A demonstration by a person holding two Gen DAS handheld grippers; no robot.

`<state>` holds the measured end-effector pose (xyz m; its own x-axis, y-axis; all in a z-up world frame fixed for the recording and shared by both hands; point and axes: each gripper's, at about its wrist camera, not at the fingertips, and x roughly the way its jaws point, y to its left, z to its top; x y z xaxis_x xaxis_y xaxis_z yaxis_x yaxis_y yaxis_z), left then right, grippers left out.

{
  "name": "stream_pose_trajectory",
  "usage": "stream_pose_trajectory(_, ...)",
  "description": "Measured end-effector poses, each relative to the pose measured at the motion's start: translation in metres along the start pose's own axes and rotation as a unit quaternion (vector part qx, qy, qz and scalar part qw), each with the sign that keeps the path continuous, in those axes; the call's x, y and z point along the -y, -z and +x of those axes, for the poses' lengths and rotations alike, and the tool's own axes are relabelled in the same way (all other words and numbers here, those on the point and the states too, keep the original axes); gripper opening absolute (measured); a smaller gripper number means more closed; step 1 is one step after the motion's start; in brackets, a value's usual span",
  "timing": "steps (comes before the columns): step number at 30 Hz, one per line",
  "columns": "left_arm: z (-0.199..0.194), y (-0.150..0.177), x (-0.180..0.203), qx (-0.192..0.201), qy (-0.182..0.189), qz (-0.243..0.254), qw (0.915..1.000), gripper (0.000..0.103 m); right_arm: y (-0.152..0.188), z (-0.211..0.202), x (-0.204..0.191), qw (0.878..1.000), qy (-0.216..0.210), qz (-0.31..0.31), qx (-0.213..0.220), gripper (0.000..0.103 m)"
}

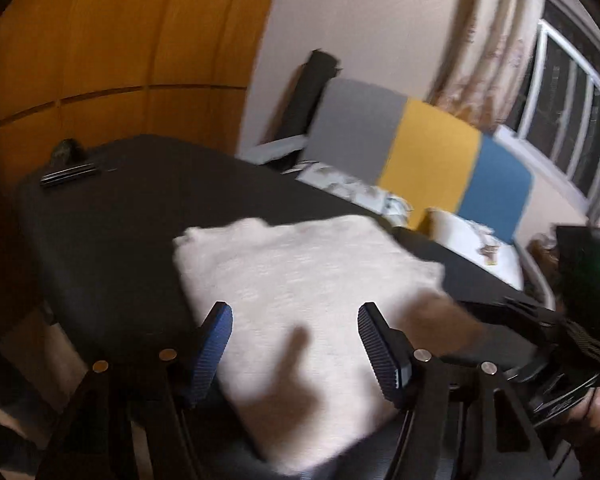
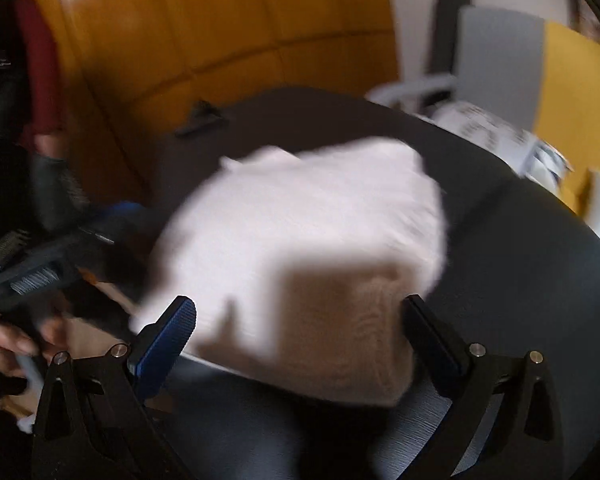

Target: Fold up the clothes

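Observation:
A folded white fuzzy garment (image 1: 300, 296) lies on a black table (image 1: 120, 216). It also fills the middle of the blurred right wrist view, white garment (image 2: 300, 220). My left gripper (image 1: 296, 320) hovers open over its near edge, blue pads wide apart with nothing between them. My right gripper (image 2: 300, 320) is open too, just above the garment's near part, where its own shadow falls. The right tool (image 1: 580, 320) shows at the right edge of the left wrist view. The left tool (image 2: 40, 272) and a hand (image 2: 8, 340) show at the left of the right wrist view.
A black clip (image 1: 70, 172) sits on the table's far left corner. Behind are orange wood panels (image 1: 120, 40), a grey, yellow and blue headboard (image 1: 432, 152), a bed with patterned bedding (image 1: 352, 188), a dark chair back (image 1: 308, 92) and a curtained window (image 1: 560, 100).

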<state>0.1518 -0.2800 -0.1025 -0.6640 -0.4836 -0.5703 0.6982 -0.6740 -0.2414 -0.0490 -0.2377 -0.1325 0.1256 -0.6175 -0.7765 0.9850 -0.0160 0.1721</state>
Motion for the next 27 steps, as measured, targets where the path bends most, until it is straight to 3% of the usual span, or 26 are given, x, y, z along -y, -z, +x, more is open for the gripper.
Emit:
stream_pose_trajectory(3, 0.02, 0.011, 0.009, -0.037, -0.008, 0.009, 0.9992, 0.066, -0.008, -0.007, -0.015, 1.0, -0.007, -0.018, 0.017, 0.103)
stream_pose_trajectory(5, 0.044, 0.026, 0.01, -0.079, -0.027, 0.022, 0.9962, 0.066, -0.002, -0.002, -0.001, 1.0, -0.007, -0.003, 0.002, 0.103)
stream_pose_trajectory(7, 0.051, 0.037, 0.018, -0.067, -0.055, 0.056, 0.9947, 0.067, 0.01, 0.009, 0.016, 0.999, -0.01, 0.033, -0.002, 0.103)
stream_pose_trajectory(11, 0.052, 0.04, 0.026, -0.058, -0.071, 0.069, 0.9933, 0.068, 0.031, 0.016, 0.043, 0.996, -0.02, 0.086, -0.002, 0.103)
stream_pose_trajectory(14, 0.043, 0.035, 0.019, -0.049, -0.046, 0.042, 0.9969, 0.068, 0.031, -0.006, 0.042, 0.997, 0.003, 0.083, 0.001, 0.103)
stream_pose_trajectory(16, 0.036, 0.032, 0.012, -0.037, -0.029, 0.028, 0.9985, 0.068, 0.027, -0.032, 0.034, 0.997, 0.0, 0.056, 0.044, 0.103)
stream_pose_trajectory(20, 0.026, 0.029, -0.002, -0.024, 0.012, -0.012, 0.9996, 0.067, 0.005, -0.072, 0.0, 0.991, -0.078, -0.025, 0.11, 0.103)
stream_pose_trajectory(22, 0.024, 0.027, -0.008, -0.014, 0.022, -0.024, 0.9994, 0.067, -0.002, -0.06, -0.006, 0.991, -0.084, -0.056, 0.09, 0.103)
stream_pose_trajectory(24, 0.032, 0.027, -0.008, -0.031, 0.032, -0.019, 0.9988, 0.068, -0.004, -0.028, 0.011, 0.993, -0.1, -0.034, 0.049, 0.103)
stream_pose_trajectory(26, 0.044, 0.03, -0.003, -0.062, 0.03, 0.004, 0.9976, 0.068, 0.017, -0.002, 0.029, 0.996, -0.088, -0.002, 0.03, 0.102)
stream_pose_trajectory(27, 0.046, 0.032, 0.0, -0.059, 0.022, 0.017, 0.9979, 0.068, 0.026, 0.007, 0.036, 0.996, -0.087, 0.014, 0.028, 0.102)
